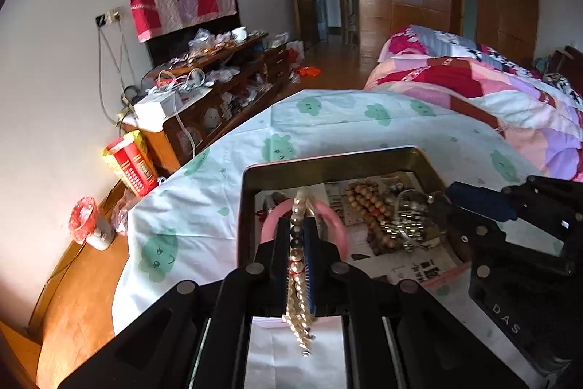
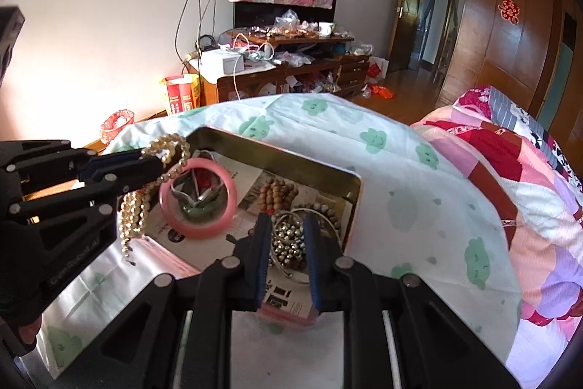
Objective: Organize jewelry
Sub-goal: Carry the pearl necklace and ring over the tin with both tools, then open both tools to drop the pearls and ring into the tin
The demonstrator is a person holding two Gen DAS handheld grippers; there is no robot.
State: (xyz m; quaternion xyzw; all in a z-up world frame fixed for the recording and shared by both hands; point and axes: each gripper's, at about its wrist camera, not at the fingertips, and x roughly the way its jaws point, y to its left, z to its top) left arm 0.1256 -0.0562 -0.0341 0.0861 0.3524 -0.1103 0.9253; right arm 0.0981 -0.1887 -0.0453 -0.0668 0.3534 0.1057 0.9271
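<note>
Both wrist cameras look down, sharing the tin (image 1: 251, 206).

Your right gripper (image 2: 288, 243) is clamped on a cluster of silver bells (image 2: 288, 240) at the near right of the open metal tin (image 2: 277, 141). Inside the tin, a pink bangle (image 2: 198, 201) lies at the left and wooden beads (image 2: 278, 192) lie behind the bells. At the tin's left edge, your left gripper (image 2: 160, 166) pinches a pearl strand (image 2: 135, 210) that hangs over the rim.
</note>
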